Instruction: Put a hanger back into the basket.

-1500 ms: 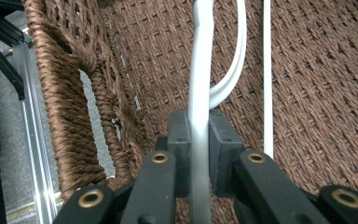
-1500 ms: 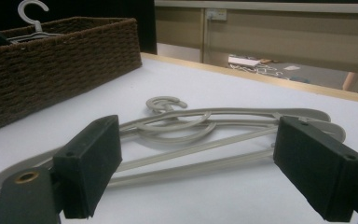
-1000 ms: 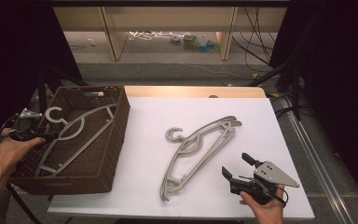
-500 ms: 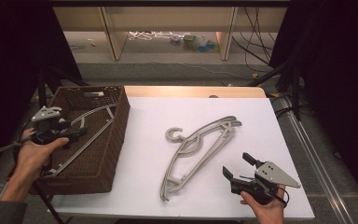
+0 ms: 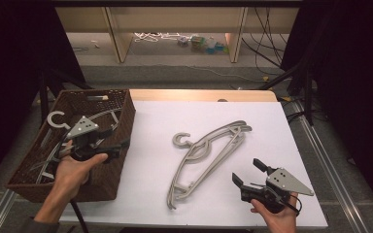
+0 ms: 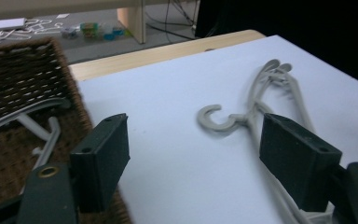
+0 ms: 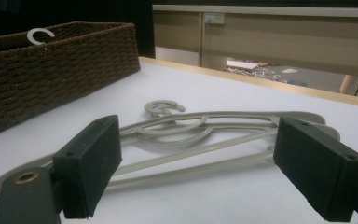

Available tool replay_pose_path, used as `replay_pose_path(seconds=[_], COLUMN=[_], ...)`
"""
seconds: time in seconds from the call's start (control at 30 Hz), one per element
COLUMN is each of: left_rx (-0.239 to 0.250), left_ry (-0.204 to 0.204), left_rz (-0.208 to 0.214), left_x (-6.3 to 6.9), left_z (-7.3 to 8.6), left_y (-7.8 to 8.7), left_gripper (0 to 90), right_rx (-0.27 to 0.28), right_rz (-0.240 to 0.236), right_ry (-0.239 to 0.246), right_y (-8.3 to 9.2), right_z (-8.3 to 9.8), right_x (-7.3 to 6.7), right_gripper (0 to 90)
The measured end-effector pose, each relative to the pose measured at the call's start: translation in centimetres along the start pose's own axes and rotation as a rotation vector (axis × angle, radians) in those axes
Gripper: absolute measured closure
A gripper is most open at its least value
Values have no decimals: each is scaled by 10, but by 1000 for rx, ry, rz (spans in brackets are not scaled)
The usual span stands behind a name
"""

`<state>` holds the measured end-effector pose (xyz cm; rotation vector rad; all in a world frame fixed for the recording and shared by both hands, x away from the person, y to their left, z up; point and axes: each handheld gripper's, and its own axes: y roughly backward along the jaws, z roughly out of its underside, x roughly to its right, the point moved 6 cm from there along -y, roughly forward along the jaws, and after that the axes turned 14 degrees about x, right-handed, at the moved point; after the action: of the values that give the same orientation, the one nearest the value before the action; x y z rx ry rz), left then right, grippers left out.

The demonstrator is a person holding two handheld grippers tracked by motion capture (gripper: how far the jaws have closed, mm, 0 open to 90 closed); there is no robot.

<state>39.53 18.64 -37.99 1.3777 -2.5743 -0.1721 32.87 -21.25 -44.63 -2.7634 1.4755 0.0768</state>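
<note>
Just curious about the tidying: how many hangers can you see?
3, perhaps more. One lies in the basket, its hook over the far-left rim. At least two lie stacked on the white table, hooks overlapping. Others may hide in either pile.

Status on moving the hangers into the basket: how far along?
Done: one grey plastic hanger lies in the brown wicker basket. In hand: nothing. The left gripper sits over the basket's right edge facing the table, its jaws just opened and empty; the right gripper waits open beside the pile. Left: the grey plastic hangers stacked on the white tabletop, apparently two or more.
</note>
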Motion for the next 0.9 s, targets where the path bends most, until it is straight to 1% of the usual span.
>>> replay_pose_path(seconds=[0.1,0.17,0.27,0.3,0.33,0.37,0.43,0.53,0.57,0.6,0.63,0.67,0.7,0.73,0.77,0.8,0.83,0.9], left_rx=[14,33,56,62,66,69,80,91,94,93,96,101,100,103,104,104,101,94], left_ry=[8,19,46,41,35,31,46,51,51,51,57,59,58,57,55,52,52,36], left_rz=[23,34,53,55,63,69,73,72,77,82,84,87,89,96,100,105,111,127], left_x=[12,19,27,30,32,34,37,40,41,43,45,46,48,50,52,55,58,63], left_z=[4,8,13,15,16,17,20,25,26,28,28,30,31,32,33,35,36,40], left_y=[-4,-7,-10,-11,-12,-13,-15,-17,-18,-18,-19,-20,-20,-21,-22,-23,-24,-26], left_gripper=[235,234,229,229,229,228,225,222,217,214,212,211,210,208,206,205,203,201], right_rx=[-2,1,-5,2,21,20,22,21,14,19,18,11,32,40,30,49,47,51], right_rz=[-3,-4,-2,-5,-8,-11,-14,-16,-16,-17,-15,-18,-21,-24,-20,-22,-23,-23], right_ry=[0,6,2,9,31,30,30,29,29,29,-15,-14,19,27,27,26,26,26], right_y=[0,0,0,0,-2,-2,-2,-2,-1,-1,-1,-1,-2,-3,-2,-3,-3,-3], right_z=[0,0,0,0,-1,-1,-1,-1,-1,-1,0,0,-1,-1,-1,-2,-2,-2], right_x=[-1,0,0,0,2,2,2,2,2,2,-1,-1,2,3,3,3,2,2], right_gripper=[160,160,160,160,160,160,159,159,158,159,158,158,158,158,158,158,158,158])
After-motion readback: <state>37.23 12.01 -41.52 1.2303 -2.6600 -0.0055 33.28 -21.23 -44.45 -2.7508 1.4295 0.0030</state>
